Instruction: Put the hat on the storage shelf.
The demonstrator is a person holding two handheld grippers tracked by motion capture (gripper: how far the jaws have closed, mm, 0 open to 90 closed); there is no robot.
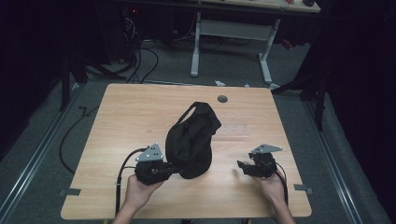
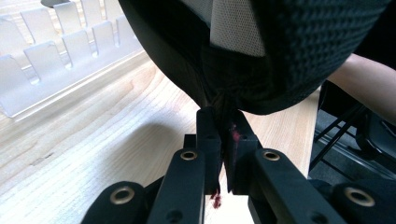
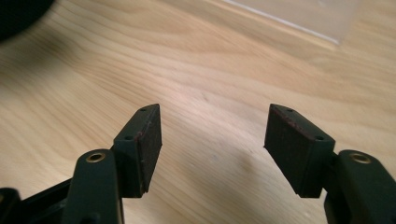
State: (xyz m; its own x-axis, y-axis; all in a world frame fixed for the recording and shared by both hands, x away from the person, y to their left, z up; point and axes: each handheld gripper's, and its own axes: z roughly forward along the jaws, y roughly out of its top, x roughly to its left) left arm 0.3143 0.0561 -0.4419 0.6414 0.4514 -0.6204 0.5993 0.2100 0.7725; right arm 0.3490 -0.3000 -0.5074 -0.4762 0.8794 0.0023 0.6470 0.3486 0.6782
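Black jaws of the left gripper [image 2: 222, 140], seen close in the left gripper view, are pressed nearly together on a fold of dark fabric at the lower edge of the black bag [image 2: 261, 51]; a reddish fleck shows between the pads. In the high view the left hand [image 1: 136, 192] enters from the bottom edge and grasps the left gripper [image 1: 169, 169] from behind, forearm angled slightly rightward, with the grey three-cornered plate on top and a cable looping away to the left. The right hand [image 1: 272, 189] holds the right gripper [image 1: 240, 165] just right of the bag, apart from it and pointing leftward toward it. In the right gripper view its jaws stand wide apart, with bare wood grain between the pads and nothing held.

The black bag [image 1: 191, 138] stands upright near the centre of the wooden table [image 1: 135, 112], slumped, with a strap loop at its top; its contents cannot be seen. A clear plastic rack [image 2: 60, 51] with upright dividers lies on the table beyond the bag in the left gripper view. A small grey round disc [image 1: 222, 99] sits near the table's far edge.
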